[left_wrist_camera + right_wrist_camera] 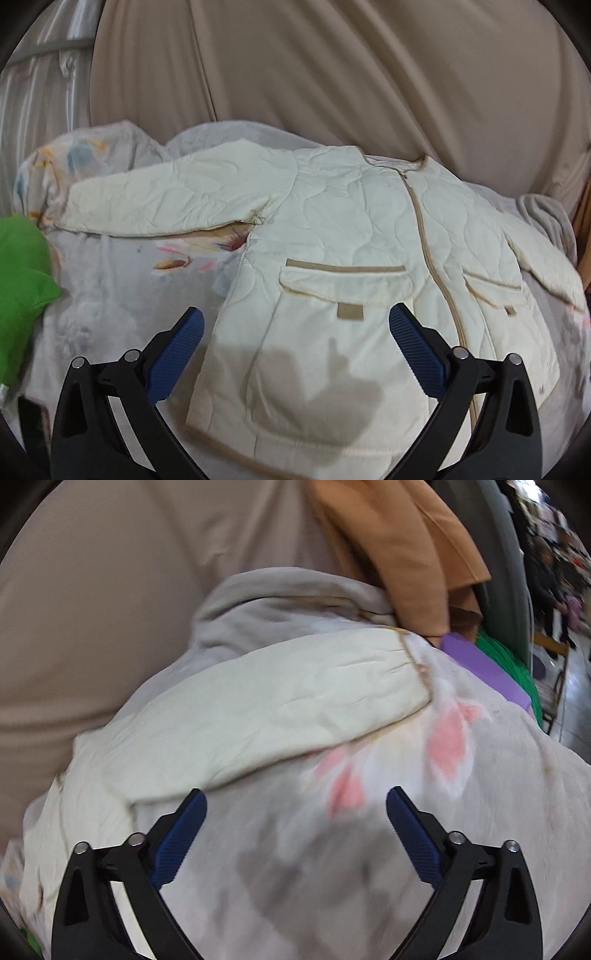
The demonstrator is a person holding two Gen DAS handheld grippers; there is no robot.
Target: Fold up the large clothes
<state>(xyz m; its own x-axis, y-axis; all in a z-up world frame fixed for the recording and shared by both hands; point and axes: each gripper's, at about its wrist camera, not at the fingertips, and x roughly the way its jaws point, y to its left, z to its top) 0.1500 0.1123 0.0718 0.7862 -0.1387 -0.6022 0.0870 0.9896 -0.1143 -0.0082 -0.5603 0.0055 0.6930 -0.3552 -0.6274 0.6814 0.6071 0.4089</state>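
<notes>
A cream quilted jacket (332, 229) with tan trim, a zip and two flap pockets lies flat, front up, on a pale floral blanket (110, 295). Its left sleeve (166, 195) stretches out to the left. My left gripper (295, 321) is open and empty, hovering above the jacket's lower left front. In the right wrist view the jacket's other sleeve (277, 701) lies across the blanket (480, 812). My right gripper (295, 801) is open and empty above the blanket, just below that sleeve.
A beige cloth (332, 74) hangs behind the bed. A green garment (22, 277) lies at the left edge. At the right side are an orange cloth (399, 546), a purple item (476, 664) and a green item (517, 672).
</notes>
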